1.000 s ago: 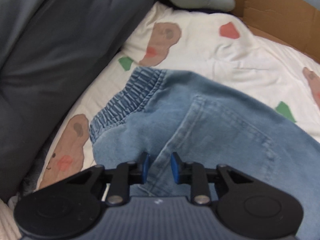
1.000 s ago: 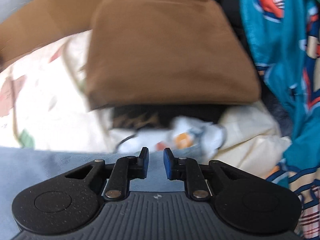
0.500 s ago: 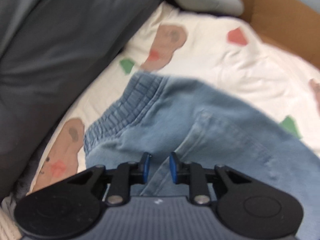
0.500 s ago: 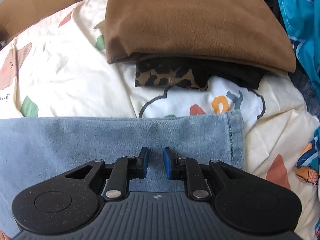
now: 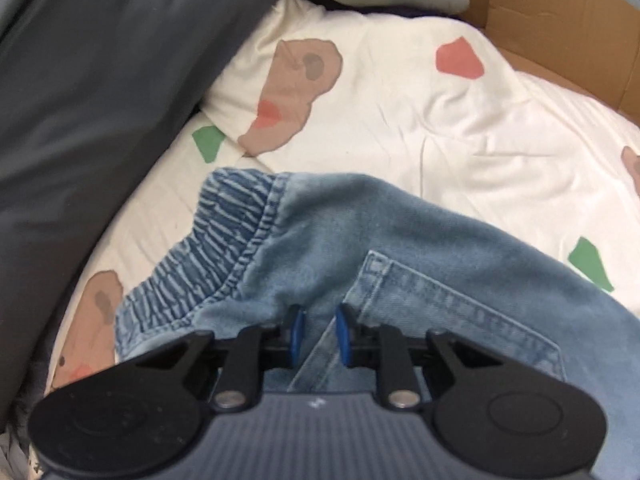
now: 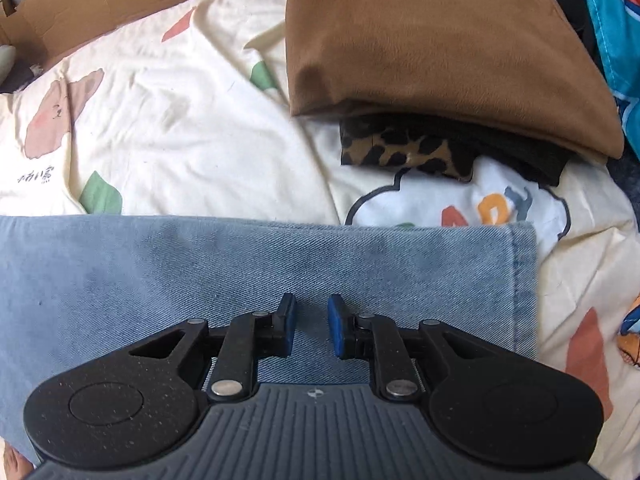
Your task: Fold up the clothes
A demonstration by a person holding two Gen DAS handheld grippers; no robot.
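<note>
Light blue jeans lie on a cream patterned bedsheet. The left wrist view shows their elastic waistband and a back pocket; the fabric there is bunched and lifted. My left gripper has its jaws a narrow gap apart with a fold of denim running between them. The right wrist view shows a flat leg of the jeans with its hem at the right. My right gripper hovers over this leg, jaws slightly apart, holding nothing.
A folded brown garment lies on a leopard-print piece beyond the leg. A teal garment is at the far right. A dark grey cushion fills the left. Cardboard borders the sheet.
The right gripper swung down from the brown stack onto the jeans leg, which now lies flat. The left gripper stayed on the denim near the pocket; the waistband shifted slightly.
</note>
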